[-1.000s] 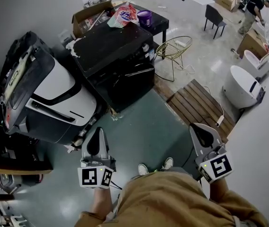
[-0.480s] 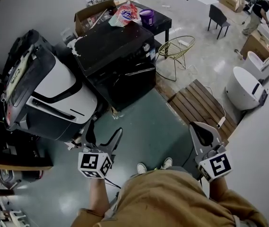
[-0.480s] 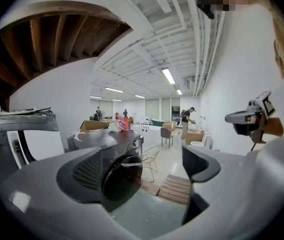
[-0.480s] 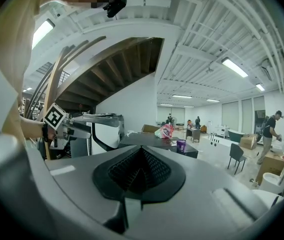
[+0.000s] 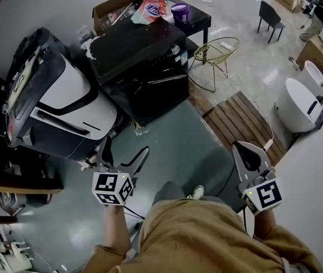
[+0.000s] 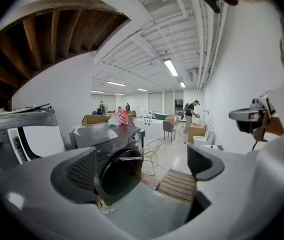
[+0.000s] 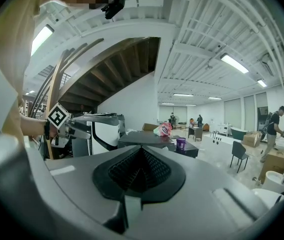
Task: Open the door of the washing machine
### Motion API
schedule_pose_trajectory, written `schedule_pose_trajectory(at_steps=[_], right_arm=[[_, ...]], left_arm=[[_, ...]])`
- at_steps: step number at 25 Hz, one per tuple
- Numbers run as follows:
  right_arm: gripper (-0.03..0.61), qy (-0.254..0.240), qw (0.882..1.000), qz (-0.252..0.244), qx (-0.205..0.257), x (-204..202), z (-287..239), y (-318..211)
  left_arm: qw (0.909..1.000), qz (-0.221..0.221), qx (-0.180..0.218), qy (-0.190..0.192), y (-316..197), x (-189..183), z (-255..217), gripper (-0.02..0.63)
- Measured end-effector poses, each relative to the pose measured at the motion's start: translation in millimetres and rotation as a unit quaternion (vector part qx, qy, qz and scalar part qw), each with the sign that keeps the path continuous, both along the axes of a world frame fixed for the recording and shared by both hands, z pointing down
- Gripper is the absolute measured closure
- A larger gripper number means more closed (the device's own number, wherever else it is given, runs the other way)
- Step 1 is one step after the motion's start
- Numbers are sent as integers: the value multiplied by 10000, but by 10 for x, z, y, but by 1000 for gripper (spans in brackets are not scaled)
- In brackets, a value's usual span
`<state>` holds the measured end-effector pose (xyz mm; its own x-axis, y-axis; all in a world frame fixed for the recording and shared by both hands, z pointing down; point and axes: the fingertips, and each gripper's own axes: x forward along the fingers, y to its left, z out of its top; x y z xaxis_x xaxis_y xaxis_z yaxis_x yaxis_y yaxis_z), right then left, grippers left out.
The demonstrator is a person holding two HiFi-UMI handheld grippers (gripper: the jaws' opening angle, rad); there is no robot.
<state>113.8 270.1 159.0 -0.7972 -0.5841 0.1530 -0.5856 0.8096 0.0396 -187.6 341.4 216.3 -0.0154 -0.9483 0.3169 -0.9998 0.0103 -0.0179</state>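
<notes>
Workshop floor (image 5: 173,147) | washer (image 5: 133,44) door (image 5: 156,98) shut, not reached yet | L gripper (image 5: 125,147) jaws just opening wide, nothing between | R gripper (image 5: 244,149) closed, empty

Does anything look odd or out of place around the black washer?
Yes, small things. White scraps litter the rear left corner of the washer top, like crumbled foam or chipped paint. A pale scrap also lies on the floor at its front corner. Its door is shut.
</notes>
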Motion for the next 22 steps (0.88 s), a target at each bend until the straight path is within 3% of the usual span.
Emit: schedule_pose_trajectory(at_steps=[10, 16, 22], right_arm=[[574, 158, 9996, 52, -224, -72, 265, -476], [574, 439, 9976, 284, -454, -376, 385, -1188], [574, 856, 9952, 192, -433, -1037, 329, -2101]], left_arm=[[9991, 184, -279, 269, -556, 52, 448, 25], [9971, 385, -442, 485, -1414, -227, 771, 25], [9949, 575, -543, 627, -2429, -683, 948, 25]])
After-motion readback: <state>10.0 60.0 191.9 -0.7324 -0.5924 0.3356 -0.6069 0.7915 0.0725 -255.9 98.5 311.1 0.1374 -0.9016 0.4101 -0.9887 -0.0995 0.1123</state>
